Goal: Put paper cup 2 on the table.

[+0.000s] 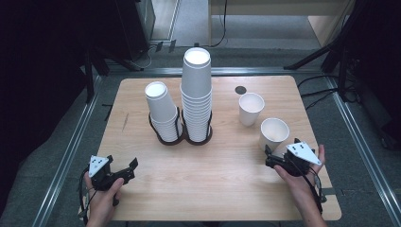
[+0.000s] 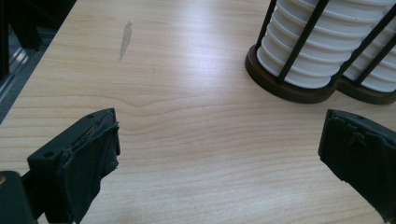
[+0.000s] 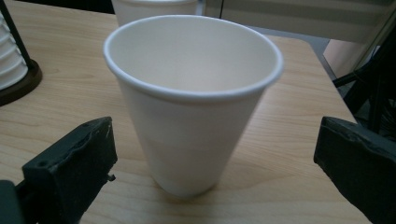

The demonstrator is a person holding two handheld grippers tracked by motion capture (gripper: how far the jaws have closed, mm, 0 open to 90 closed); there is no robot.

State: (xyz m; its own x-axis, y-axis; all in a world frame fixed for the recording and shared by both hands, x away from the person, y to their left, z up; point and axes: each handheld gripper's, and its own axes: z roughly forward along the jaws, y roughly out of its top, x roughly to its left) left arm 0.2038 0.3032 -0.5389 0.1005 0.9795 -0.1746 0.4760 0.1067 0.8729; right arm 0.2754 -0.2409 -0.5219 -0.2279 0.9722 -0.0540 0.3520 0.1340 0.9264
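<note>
My right gripper [image 3: 212, 154] stands wide open, holding nothing.
The near cup [image 3: 191, 100] stands upright between its jaws (untouched), beside the far cup [image 1: 250, 109].

Beyond my right gripper's [image 3: 212, 154] cup [image 3: 191, 93], I see a second cup [image 3: 154, 8] cut off at the picture's top edge.

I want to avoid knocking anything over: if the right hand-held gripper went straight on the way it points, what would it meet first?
Most likely the near paper cup, upright just ahead of the open right hand-held gripper; the second cup stands farther beyond.
</note>
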